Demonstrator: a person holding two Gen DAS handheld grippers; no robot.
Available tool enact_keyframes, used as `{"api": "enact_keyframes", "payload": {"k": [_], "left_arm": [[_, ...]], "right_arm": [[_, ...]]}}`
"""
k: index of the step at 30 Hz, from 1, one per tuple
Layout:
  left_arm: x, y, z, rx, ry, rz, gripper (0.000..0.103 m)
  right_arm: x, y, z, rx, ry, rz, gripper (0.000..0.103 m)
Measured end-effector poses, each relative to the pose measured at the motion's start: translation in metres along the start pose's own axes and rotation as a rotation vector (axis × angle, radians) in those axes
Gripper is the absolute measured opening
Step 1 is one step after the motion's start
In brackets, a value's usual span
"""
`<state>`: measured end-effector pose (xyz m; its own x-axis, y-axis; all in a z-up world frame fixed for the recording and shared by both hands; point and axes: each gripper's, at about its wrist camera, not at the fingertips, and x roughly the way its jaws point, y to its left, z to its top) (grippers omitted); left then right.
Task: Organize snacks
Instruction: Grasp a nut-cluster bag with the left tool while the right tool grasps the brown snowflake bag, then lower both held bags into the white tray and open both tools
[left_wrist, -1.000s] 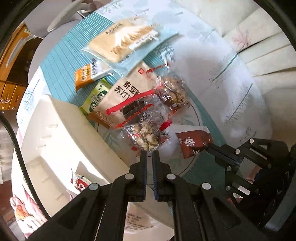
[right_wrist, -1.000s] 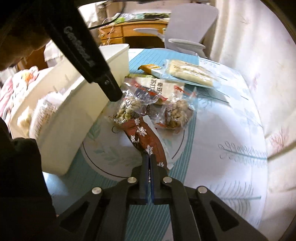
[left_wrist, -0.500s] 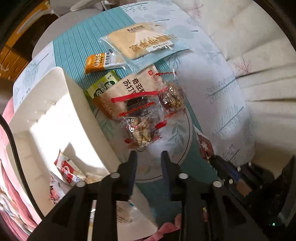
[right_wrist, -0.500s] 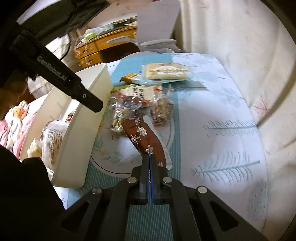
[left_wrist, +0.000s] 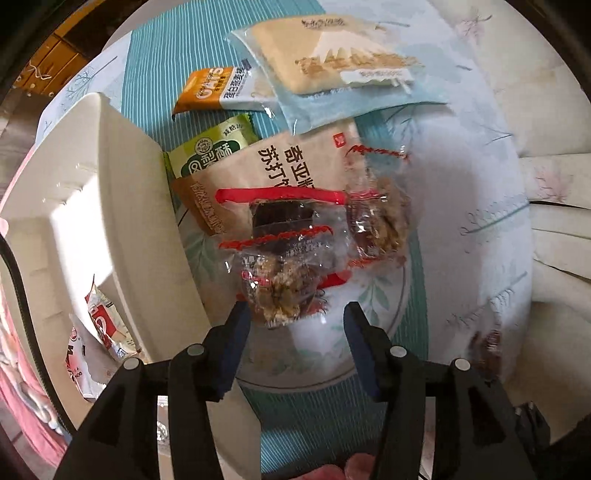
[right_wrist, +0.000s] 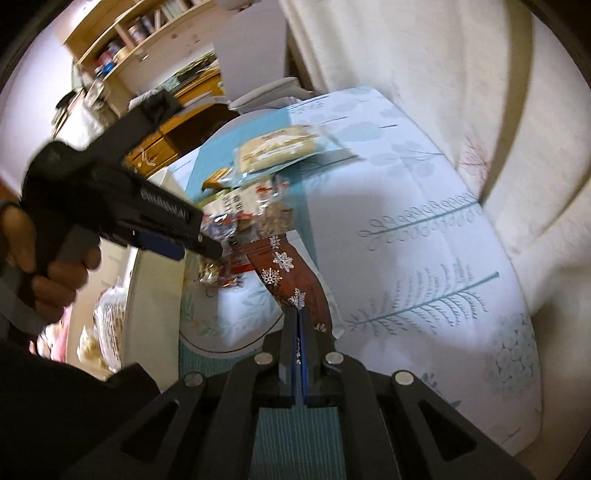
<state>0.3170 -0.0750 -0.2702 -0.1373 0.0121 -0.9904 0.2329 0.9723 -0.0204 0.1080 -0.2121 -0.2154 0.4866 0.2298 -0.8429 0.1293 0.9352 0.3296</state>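
The left tongs (left_wrist: 295, 321) point straight down with their jaws spread and just been widening; the near end of a clear nut snack packet (left_wrist: 280, 291) lies between the tips, not pinched. Beyond it on the desk (left_wrist: 461, 206) lie a second nut packet (left_wrist: 384, 218), a beige cracker bag (left_wrist: 280, 166), a green packet (left_wrist: 214, 151), an orange packet (left_wrist: 218, 88) and a large flat biscuit pack (left_wrist: 332, 66). To the left stands a white bin (left_wrist: 122, 206) with a red-and-white packet (left_wrist: 99, 321) inside, seen only in this view. The right wrist view alone shows the right tongs (right_wrist: 298, 317) pressed together on a brown snowflake wrapper (right_wrist: 291, 277), and a hand (right_wrist: 44, 266) gripping the left tool's handle.
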Motion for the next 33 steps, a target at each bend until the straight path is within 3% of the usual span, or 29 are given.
{"api": "enact_keyframes", "payload": {"k": [18,19,21,33], "left_arm": [[0.047,-0.023,0.030,0.018,0.078,0.160,0.053],[0.049,-0.022,0.030,0.015,0.078,0.163,0.051],[0.048,-0.019,0.030,-0.016,0.064,0.174,0.038],[0.027,-0.007,0.020,-0.007,0.046,0.087,0.037]], "right_arm": [[0.006,-0.031,0.023,0.097,0.019,0.032,0.001],[0.007,-0.032,0.024,0.099,0.020,0.033,0.001],[0.008,-0.032,0.027,0.098,0.023,0.034,0.001],[0.011,-0.016,0.041,0.058,0.037,0.043,0.001]]}}
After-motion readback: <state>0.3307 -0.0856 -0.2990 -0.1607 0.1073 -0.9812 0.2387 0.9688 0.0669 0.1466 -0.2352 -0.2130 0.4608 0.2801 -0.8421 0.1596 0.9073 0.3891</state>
